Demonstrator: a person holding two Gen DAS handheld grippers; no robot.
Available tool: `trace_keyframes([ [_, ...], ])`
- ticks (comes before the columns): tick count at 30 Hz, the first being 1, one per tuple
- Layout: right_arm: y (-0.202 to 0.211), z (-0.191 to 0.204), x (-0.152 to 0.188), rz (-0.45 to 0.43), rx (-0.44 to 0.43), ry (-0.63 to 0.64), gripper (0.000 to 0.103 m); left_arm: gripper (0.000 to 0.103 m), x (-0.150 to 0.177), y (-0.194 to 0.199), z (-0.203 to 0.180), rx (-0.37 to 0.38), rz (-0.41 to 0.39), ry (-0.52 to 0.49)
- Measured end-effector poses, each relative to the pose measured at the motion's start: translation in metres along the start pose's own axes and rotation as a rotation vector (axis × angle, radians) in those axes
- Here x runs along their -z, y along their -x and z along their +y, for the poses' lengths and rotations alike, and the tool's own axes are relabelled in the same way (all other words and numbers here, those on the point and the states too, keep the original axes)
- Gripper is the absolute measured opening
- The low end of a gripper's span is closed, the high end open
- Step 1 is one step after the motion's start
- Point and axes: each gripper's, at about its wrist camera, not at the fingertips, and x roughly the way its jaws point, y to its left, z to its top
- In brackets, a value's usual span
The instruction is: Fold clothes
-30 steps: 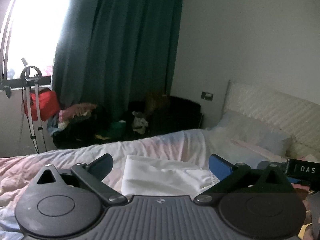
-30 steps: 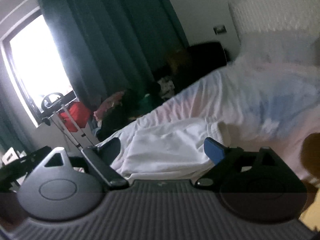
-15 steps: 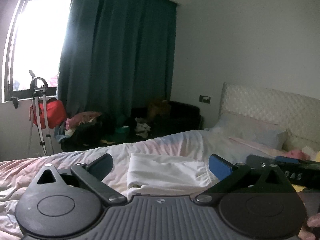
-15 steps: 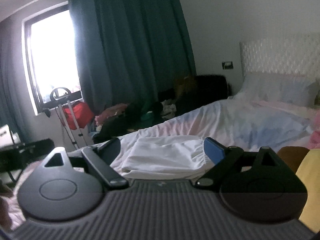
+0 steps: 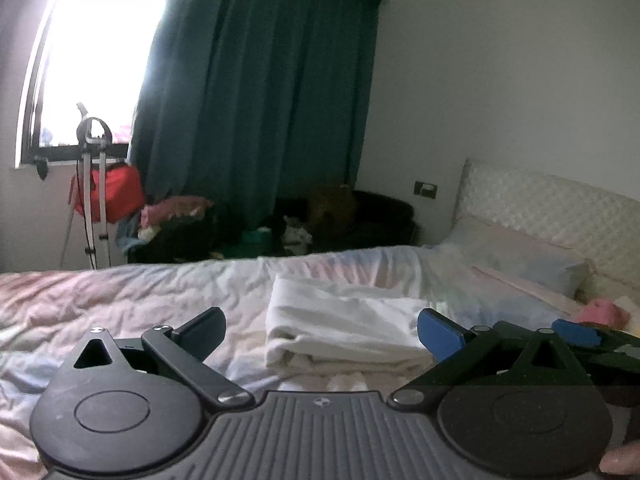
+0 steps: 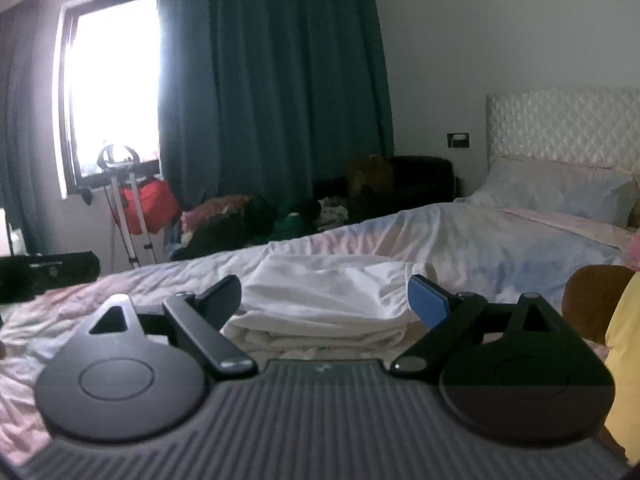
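White garment [image 5: 344, 326] lies folded in a thick, layered stack on the rumpled pastel bed [image 5: 120, 296], ahead of both tools. Left gripper [image 5: 320, 332] and right gripper [image 6: 324, 294] hover with fingers spread wide, holding nothing. No containers are visible.

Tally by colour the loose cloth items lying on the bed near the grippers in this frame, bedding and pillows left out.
White: 1, the folded white garment lying flat on the bed sheet
Yellow: 1, a yellow cloth at the right edge
Brown: 1, a brown item beside it
Pink: 1, a pink item near the pillow
Total: 4
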Motion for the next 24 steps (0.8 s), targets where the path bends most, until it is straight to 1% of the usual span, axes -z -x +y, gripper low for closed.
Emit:
trace_keyframes([
  [5,-0.009,0.005,0.006,0.008,-0.002,0.017,0.092,0.103,0.007,-0.001,0.003,-0.047,0.023,-0.029],
  [9,-0.012,0.006,0.008,0.012,0.001,0.015,0.092,0.103,0.005,-0.006,0.004,-0.048,0.020,-0.031],
  [13,-0.015,0.005,0.011,0.016,0.012,0.022,0.092,0.103,0.011,-0.008,0.004,-0.043,0.029,-0.017],
  [17,-0.018,0.005,0.014,0.018,0.022,0.025,0.092,0.103,0.016,-0.010,0.003,-0.058,0.041,-0.026],
  [24,-0.019,0.008,0.018,0.023,0.027,0.045,0.092,0.103,0.019,-0.009,-0.001,-0.075,0.028,-0.040],
])
